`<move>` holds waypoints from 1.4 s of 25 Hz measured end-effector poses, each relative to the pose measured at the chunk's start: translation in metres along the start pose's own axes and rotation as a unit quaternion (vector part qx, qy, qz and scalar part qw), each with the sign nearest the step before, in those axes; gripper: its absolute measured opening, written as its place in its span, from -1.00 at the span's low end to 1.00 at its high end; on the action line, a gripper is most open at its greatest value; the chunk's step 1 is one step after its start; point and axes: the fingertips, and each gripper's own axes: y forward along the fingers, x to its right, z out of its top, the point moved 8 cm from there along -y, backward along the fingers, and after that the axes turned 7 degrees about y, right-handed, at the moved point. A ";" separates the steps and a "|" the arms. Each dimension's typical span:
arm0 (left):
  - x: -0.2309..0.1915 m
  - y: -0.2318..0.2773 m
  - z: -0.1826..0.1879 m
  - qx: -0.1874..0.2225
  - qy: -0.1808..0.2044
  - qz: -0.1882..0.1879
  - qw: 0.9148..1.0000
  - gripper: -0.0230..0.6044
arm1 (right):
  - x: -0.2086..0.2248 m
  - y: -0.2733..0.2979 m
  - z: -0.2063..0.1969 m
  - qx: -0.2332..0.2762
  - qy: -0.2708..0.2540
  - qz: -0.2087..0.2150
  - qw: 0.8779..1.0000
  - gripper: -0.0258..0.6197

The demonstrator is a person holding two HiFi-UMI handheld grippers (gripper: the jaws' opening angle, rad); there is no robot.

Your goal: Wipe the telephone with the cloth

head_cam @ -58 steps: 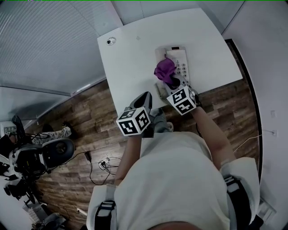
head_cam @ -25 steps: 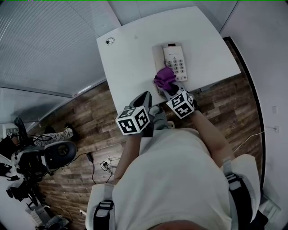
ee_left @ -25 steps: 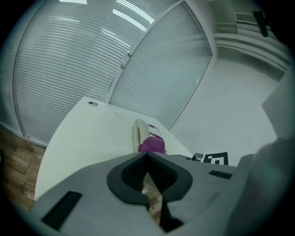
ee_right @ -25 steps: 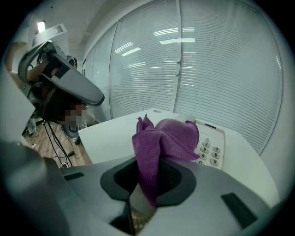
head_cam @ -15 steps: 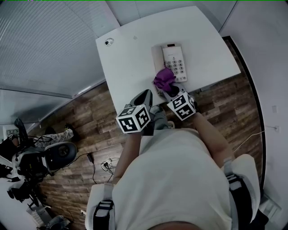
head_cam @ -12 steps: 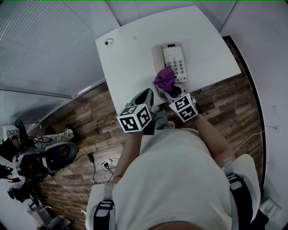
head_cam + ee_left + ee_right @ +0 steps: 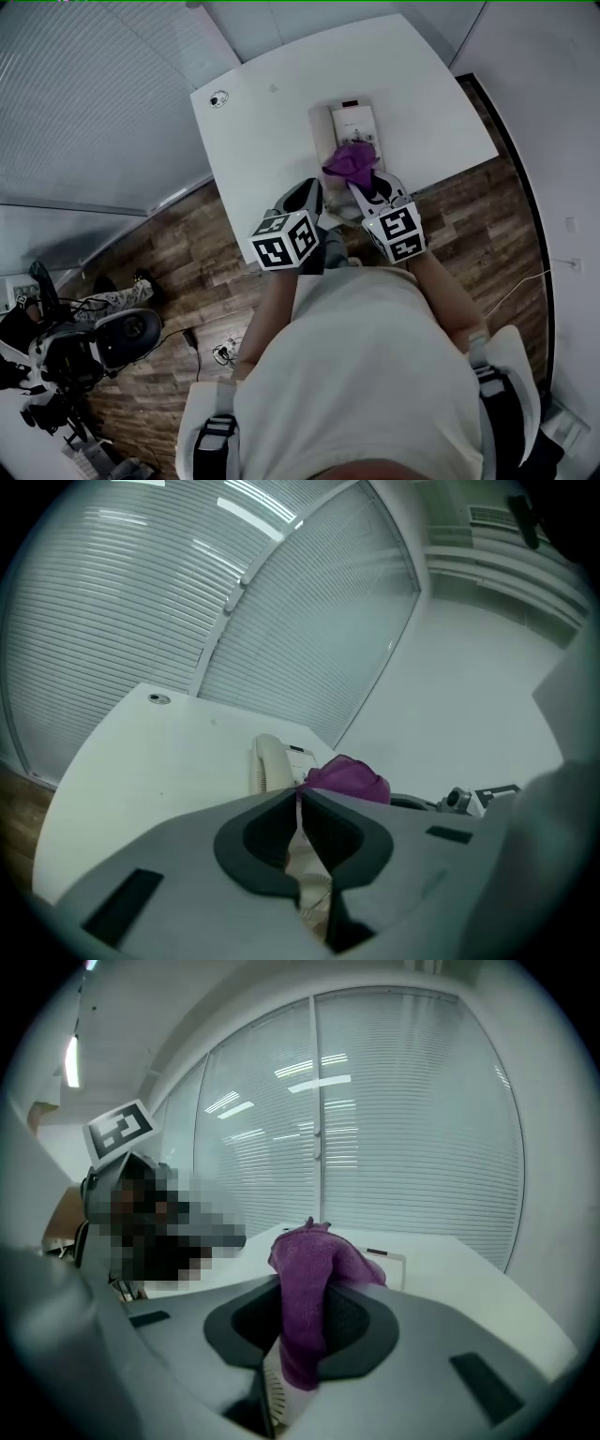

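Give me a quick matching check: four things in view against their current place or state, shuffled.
1 purple cloth
2 cream desk telephone
3 left gripper
4 small round grey grommet

A shut, empty
B far left corner of the white table
C clamped in the right gripper
D flat on the table, beyond the cloth

Pairs: 1-C, 2-D, 3-A, 4-B

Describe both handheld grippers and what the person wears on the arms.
The left gripper and right gripper match: each has a grey moulded shell with a dark recess around its two jaws. The left cube and right cube are white with black square markers. No cables show. The shirt is light and leaves the forearms uncovered.
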 end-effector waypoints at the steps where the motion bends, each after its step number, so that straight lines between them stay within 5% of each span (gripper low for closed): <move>1: 0.000 0.005 0.002 0.001 0.002 -0.004 1.000 -0.86 | 0.004 0.000 0.003 0.004 0.003 -0.006 1.000 -0.65; 7: 0.001 0.032 0.012 -0.002 0.013 0.000 1.000 -0.84 | 0.028 0.002 0.012 0.021 0.034 -0.040 0.998 -0.65; 10: 0.000 0.044 0.015 -0.010 0.018 0.004 1.000 -0.46 | 0.038 0.002 0.017 0.033 0.050 -0.054 0.997 -0.65; 16: -0.004 0.067 0.016 -0.024 0.022 0.027 0.999 -0.24 | 0.052 0.006 0.022 0.045 0.063 -0.077 0.994 -0.65; 35: -0.014 0.135 0.019 -0.070 0.058 0.115 0.989 -0.11 | 0.078 0.022 0.020 0.035 0.090 -0.100 0.990 -0.65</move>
